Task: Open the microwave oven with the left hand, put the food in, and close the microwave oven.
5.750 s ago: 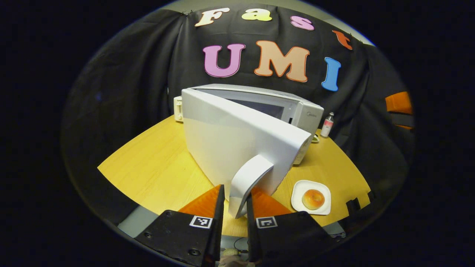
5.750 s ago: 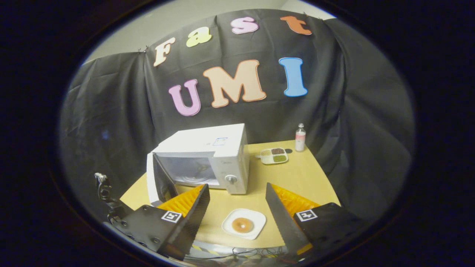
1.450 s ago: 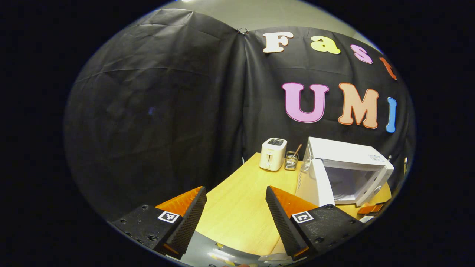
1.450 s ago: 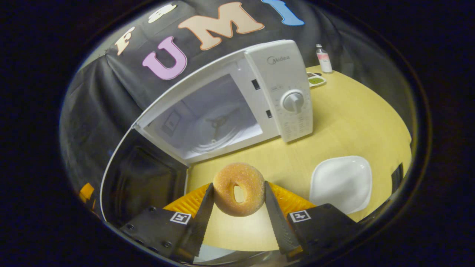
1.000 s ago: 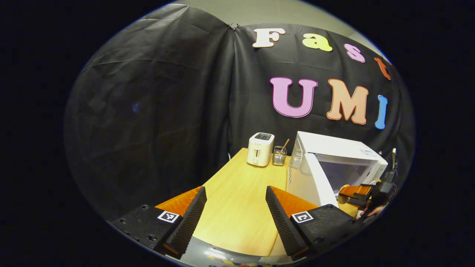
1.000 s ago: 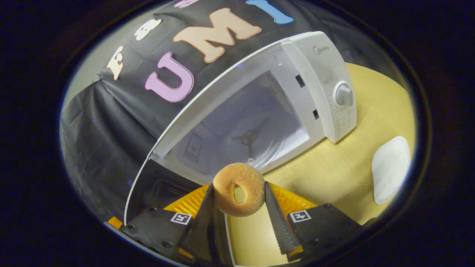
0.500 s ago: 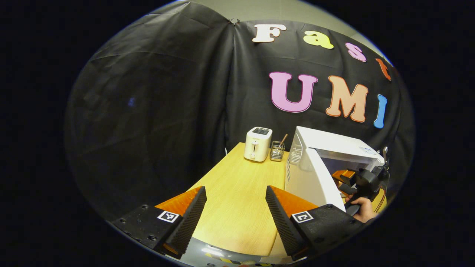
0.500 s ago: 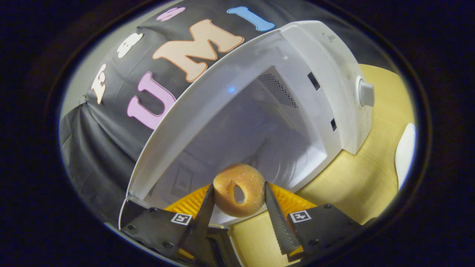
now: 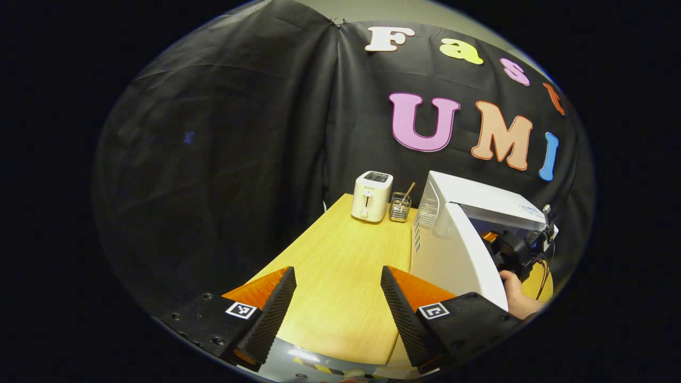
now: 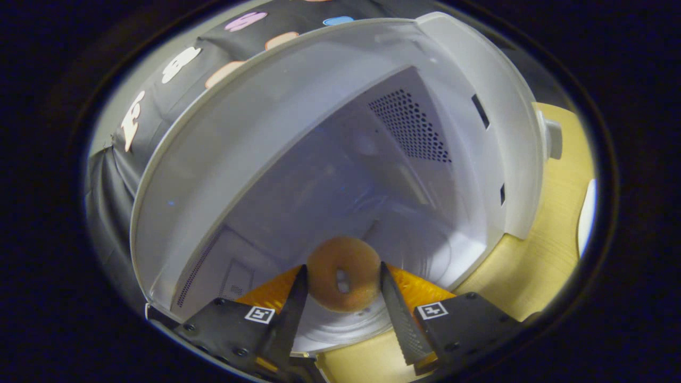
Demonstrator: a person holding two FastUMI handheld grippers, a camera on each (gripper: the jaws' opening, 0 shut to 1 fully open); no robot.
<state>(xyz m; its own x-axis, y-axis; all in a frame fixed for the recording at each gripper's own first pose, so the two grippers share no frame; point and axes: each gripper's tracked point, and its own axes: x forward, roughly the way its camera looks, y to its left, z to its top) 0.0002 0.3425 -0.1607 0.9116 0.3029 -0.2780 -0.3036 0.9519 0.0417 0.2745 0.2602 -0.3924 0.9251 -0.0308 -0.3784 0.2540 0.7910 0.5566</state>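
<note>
Microwave [image 9: 468,202]: white casing, pale grey-white cavity [image 10: 340,175], perforated dot pattern on side wall vent. Door [image 9: 457,255]: white outside. Donut [image 10: 343,274]: golden brown, sugar-speckled. Table [image 9: 340,266]: yellow wood grain. Toaster [image 9: 371,196]: cream-white, dark top slots. Holder [image 9: 399,208]: clear, brown stick inside. Plate [image 10: 585,213]: white. Wall cloth [image 9: 223,133]: black.

Toaster [image 9: 372,196] stands left of microwave [image 9: 468,223] on table [image 9: 340,276].
</note>
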